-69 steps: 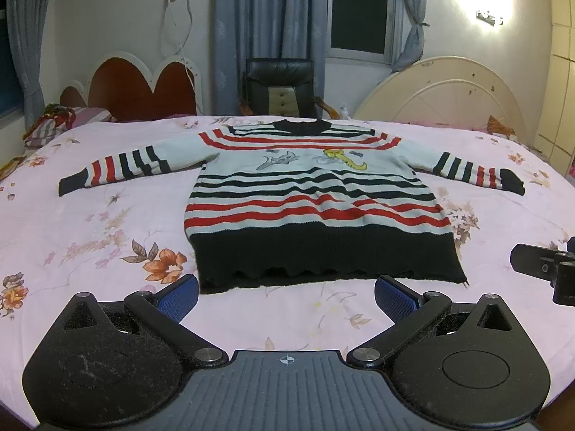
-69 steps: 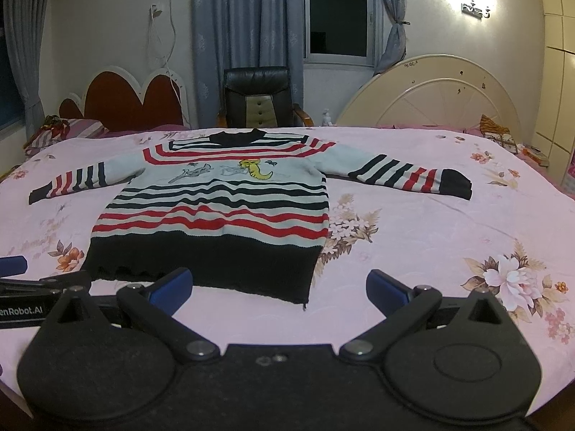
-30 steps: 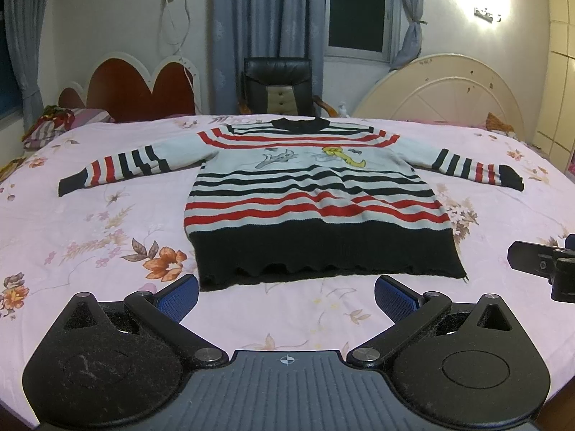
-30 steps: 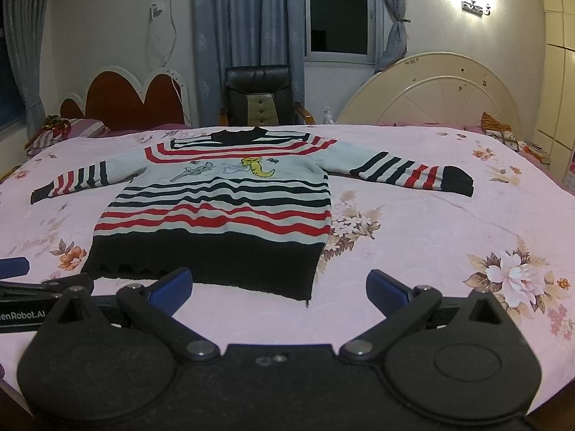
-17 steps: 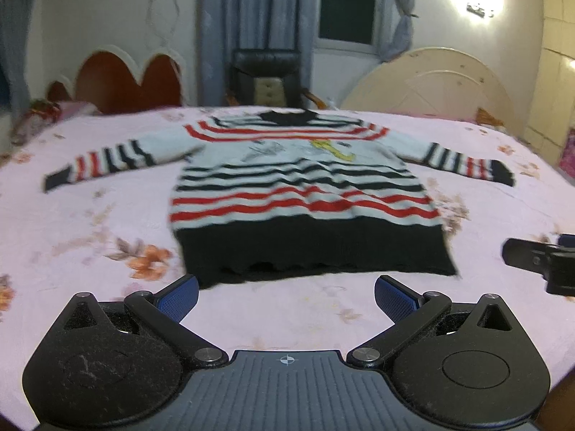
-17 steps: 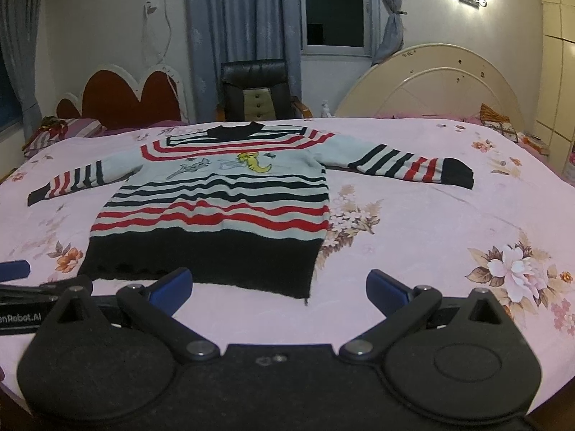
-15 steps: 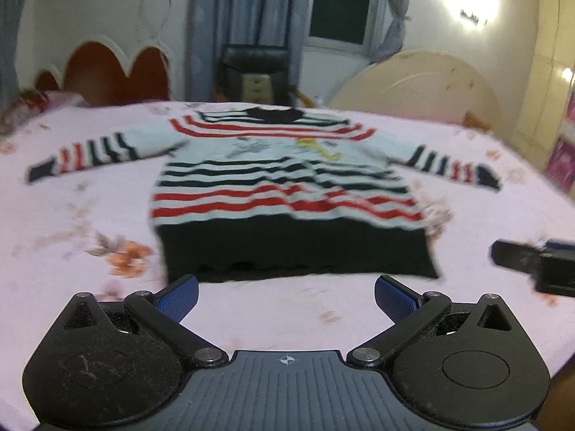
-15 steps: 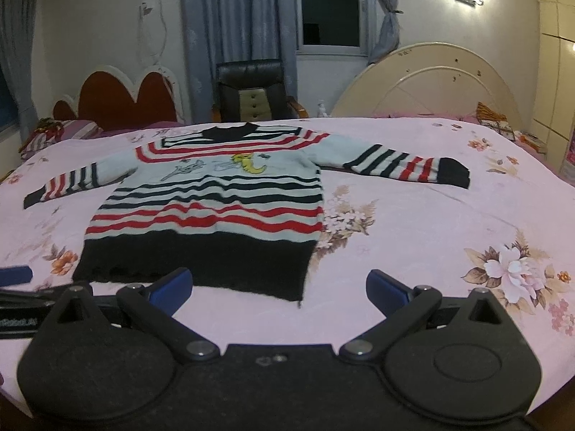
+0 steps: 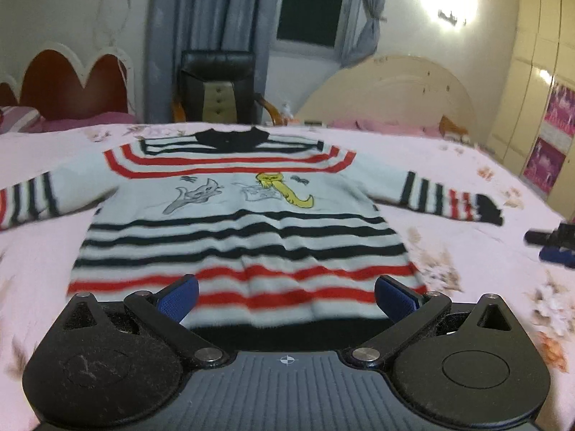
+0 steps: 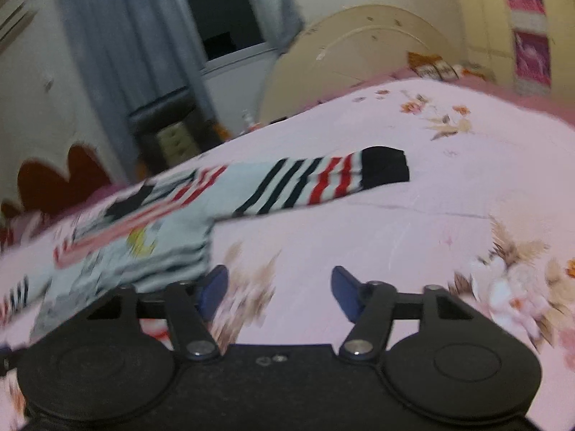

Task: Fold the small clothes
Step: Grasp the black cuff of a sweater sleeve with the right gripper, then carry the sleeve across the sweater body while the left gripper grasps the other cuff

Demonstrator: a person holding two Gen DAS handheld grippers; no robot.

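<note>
Noting striped sweater (image 9: 237, 215) flat on floral bedspread (image 10: 413, 222), sleeves out. My left gripper (image 9: 285, 294) fingers wide above hem, empty. My right gripper (image 10: 278, 287) closing, nothing between, sleeve (image 10: 323, 179) ahead.

Each hand-held gripper, left (image 9: 285, 296) and right (image 10: 279, 292), is matte black plastic with blue ribbed fingertip pads (image 9: 178, 296), silver pivot screws and round side discs.
</note>
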